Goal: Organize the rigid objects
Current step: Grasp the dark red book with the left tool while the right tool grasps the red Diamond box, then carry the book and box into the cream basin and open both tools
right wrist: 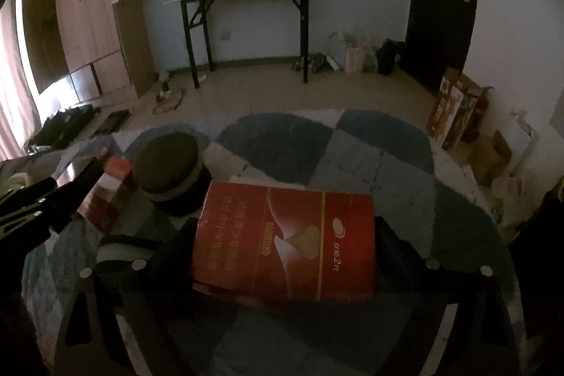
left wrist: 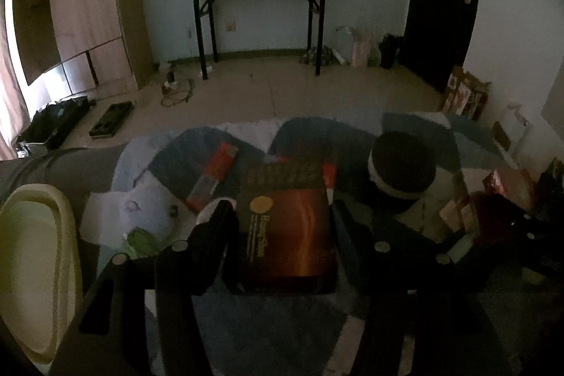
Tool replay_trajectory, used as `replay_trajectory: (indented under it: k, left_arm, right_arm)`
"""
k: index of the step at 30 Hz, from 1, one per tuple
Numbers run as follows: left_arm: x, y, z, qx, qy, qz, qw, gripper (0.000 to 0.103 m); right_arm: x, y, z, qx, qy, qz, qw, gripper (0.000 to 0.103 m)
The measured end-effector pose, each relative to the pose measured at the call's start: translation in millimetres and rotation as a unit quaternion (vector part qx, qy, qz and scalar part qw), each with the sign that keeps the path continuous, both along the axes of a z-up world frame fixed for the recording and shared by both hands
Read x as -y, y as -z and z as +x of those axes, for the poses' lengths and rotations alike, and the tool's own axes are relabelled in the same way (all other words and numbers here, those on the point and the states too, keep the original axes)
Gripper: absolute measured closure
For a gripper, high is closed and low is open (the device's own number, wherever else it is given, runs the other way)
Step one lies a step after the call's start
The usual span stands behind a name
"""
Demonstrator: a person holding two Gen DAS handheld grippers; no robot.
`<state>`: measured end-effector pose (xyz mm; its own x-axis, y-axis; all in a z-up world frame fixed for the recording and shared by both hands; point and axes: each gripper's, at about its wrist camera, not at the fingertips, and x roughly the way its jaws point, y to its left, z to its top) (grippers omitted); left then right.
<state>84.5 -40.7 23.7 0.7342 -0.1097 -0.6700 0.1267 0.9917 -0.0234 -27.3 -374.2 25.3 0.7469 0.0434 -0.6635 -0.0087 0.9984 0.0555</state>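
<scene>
In the left wrist view a dark brown-red box with a gold circle [left wrist: 285,235] sits between the fingers of my left gripper [left wrist: 282,217], which is shut on its two long sides. Beyond it on the glass tabletop [left wrist: 440,235] lie a red box [left wrist: 218,170] and a round dark tin with a white band [left wrist: 402,175]. In the right wrist view my right gripper [right wrist: 285,242] has a bright red box with gold lettering [right wrist: 282,235] across its jaws, and the fingers [right wrist: 176,245] lie against both ends. The left gripper [right wrist: 67,196] with its box [right wrist: 109,199] shows at the left, beside the tin [right wrist: 169,164].
A cream oval container [left wrist: 31,270] stands at the near left. Pink and red packages [left wrist: 507,185] lie at the right of the table. A blue-grey patchwork rug [right wrist: 352,157] shows under the glass. A black folding table [left wrist: 261,20] and a wooden wardrobe [left wrist: 88,6] stand by the far wall.
</scene>
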Motion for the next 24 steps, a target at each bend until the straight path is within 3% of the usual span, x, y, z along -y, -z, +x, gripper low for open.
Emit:
replay_trajectory:
  k: [6, 10, 13, 17, 20, 24]
  left_arm:
    - [-15.5, -22.6, -10.5, 0.036, -0.014, -0.016, 0.9991, 0.045]
    - [-40.0, -42.6, -19.2, 0.062, -0.039, -0.013, 0.9972, 0.045]
    - [-79.4, -61.1, -29.8, 0.082, -0.081, -0.022, 0.9930, 0.045]
    - [-144.1, -78.0, -50.8, 0.094, -0.145, -0.033, 0.9843, 0.045]
    - [-198.0, -76.1, -68.2, 0.077, -0.196, -0.033, 0.9771, 0.045]
    - [-259.3, -57.3, -85.5, 0.038, -0.308, -0.013, 0.9507, 0.045]
  right_arm:
    - [3.8, -8.0, -13.3, 0.025, 0.000, 0.001, 1.000, 0.010]
    - [8.4, -27.9, -32.7, 0.066, -0.007, 0.016, 0.998, 0.011]
    - [-2.6, -44.3, -49.7, 0.099, -0.043, 0.042, 0.993, 0.011]
    - [-49.1, -59.9, -68.7, 0.135, -0.115, 0.031, 0.984, 0.011]
    - [-98.6, -64.3, -78.9, 0.133, -0.194, 0.041, 0.971, 0.011]
    - [-189.9, -64.7, -87.2, 0.128, -0.331, 0.051, 0.934, 0.011]
